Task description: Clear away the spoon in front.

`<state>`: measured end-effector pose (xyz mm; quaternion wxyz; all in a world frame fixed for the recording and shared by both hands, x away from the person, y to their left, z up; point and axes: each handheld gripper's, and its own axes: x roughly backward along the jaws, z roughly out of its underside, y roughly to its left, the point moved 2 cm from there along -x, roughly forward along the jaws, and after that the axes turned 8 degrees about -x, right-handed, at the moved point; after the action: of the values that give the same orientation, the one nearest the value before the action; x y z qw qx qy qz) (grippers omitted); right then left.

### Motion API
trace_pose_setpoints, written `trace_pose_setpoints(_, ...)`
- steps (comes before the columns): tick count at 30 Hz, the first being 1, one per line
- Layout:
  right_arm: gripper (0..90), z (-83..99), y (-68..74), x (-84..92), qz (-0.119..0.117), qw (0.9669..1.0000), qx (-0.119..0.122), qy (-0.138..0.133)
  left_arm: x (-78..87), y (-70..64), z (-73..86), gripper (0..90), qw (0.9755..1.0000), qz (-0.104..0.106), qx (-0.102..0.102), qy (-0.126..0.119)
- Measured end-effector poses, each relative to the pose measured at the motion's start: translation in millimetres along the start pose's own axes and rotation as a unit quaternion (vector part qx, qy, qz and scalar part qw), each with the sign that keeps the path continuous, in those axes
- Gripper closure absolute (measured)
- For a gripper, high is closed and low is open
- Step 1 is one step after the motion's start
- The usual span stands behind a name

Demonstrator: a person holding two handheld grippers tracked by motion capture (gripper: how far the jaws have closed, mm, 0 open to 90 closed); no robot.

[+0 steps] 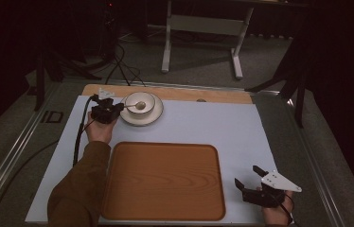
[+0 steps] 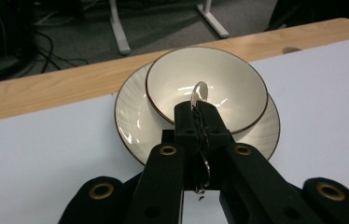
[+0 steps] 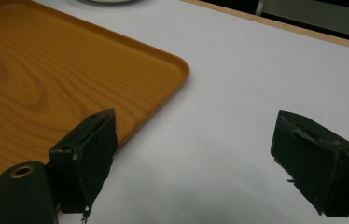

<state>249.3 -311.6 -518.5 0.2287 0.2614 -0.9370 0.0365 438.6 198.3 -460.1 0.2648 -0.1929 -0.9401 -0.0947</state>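
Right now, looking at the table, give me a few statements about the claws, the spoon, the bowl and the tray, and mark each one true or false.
1. The left claw is shut on the handle of the spoon, whose head lies in the bowl. True.
2. The bowl sits on the wooden tray. False: it sits on a plate on the white mat, beyond the tray.
3. The right claw is open and holds nothing. True.
4. The right claw hovers over the bowl. False: it is near the tray's right near corner, over the mat.
5. The tray carries a cup. False: nothing lies on it.
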Motion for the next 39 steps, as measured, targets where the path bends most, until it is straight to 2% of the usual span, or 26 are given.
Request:
trace_pose_setpoints(10, 14.4, -0.4, 0.0, 1.2, 0.002, 1.0, -0.001, -0.003, 15.8, -1.6, -6.4, 88.5, 0.9995, -0.019, -0.011, -0.024)
trace_pose_setpoints(17, 14.5, -0.6, -0.3, 1.7, 0.003, 1.0, -0.001, -0.007, 30.5, -2.3, -10.5, 88.5, 0.999, -0.019, -0.019, -0.036)
trace_pose_setpoints(20, 14.5, -0.8, -0.2, 2.0, 0.004, 1.0, -0.001, -0.008, 33.7, -3.6, -11.1, 88.5, 0.9989, -0.018, -0.025, -0.035)
trace_pose_setpoints(21, 14.5, -0.9, -0.1, 2.1, 0.004, 1.0, -0.002, -0.008, 37.7, -6.1, -11.7, 88.5, 0.9987, -0.017, -0.034, -0.034)
trace_pose_setpoints(26, 14.5, -0.9, -0.2, 2.6, 0.003, 1.0, -0.002, -0.009, 49.6, -9.8, -13.5, 88.5, 0.9978, -0.019, -0.053, -0.036)
trace_pose_setpoints(30, 14.5, -0.9, -0.4, 2.9, 0.004, 0.9999, -0.002, -0.01, 63.7, -11.2, -15.6, 88.5, 0.9973, -0.018, -0.055, -0.046)
trace_pose_setpoints(39, 14.5, -1.1, -0.1, 3.1, 0.004, 0.9999, -0.001, -0.01, 89.2, -15.2, -15.8, 88.5, 0.9959, -0.012, -0.081, -0.038)
